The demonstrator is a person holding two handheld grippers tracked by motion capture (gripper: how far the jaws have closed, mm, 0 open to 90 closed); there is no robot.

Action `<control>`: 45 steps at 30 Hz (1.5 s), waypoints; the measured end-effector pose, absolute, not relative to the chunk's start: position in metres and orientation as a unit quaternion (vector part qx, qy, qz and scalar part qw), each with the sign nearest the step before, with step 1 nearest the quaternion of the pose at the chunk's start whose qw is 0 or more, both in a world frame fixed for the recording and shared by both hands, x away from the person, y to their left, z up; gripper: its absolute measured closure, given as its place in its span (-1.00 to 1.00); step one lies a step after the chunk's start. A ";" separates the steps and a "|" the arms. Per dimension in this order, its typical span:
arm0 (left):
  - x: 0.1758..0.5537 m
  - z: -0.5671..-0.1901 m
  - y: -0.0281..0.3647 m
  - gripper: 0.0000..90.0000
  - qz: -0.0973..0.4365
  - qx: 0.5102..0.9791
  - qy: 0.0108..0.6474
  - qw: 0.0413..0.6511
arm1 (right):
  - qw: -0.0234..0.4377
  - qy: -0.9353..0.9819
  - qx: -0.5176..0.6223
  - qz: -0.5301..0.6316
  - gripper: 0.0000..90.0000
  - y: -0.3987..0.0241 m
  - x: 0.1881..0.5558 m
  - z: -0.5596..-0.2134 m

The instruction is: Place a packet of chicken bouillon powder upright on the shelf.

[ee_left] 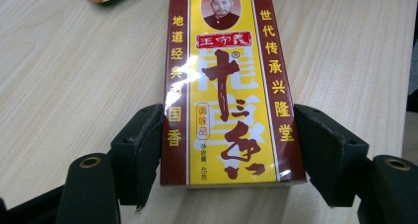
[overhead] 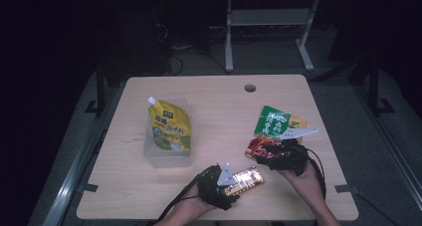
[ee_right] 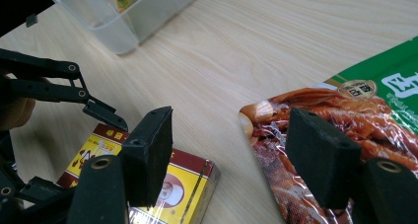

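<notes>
As the left tool (ee_left: 227, 135) is clenched on the box (ee_left: 229, 86) by its glossy sides only, low over the counter (overhead: 219, 94) nr front edge, slippage is judged possible. Right tool (ee_right: 241, 150) released above red packet (ee_right: 315, 135); snagging possible. Wood-look counter; room dark, cables behind.

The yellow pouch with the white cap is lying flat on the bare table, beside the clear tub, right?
Not quite. The yellow pouch with the white cap lies in the clear tub, not on the bare table beside it. The high view shows the tub's walls around the pouch; the rest of your description holds.
</notes>
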State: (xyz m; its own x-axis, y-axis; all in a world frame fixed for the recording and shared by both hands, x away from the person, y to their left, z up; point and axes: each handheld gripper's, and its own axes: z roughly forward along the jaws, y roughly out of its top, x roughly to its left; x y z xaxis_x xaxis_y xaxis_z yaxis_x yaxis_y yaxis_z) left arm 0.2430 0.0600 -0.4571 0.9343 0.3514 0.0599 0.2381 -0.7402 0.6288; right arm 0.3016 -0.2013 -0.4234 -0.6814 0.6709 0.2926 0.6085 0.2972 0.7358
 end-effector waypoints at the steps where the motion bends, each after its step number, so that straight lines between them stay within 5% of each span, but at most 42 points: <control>1: 0.243 -0.457 0.060 -0.34 0.087 0.929 0.159 0.323 | 0.036 0.804 0.397 0.440 -0.26 -0.202 0.302 -0.424; 45: 0.252 -0.448 0.070 -0.28 0.122 0.905 0.214 0.347 | 0.023 0.786 0.426 0.448 -0.38 -0.207 0.304 -0.425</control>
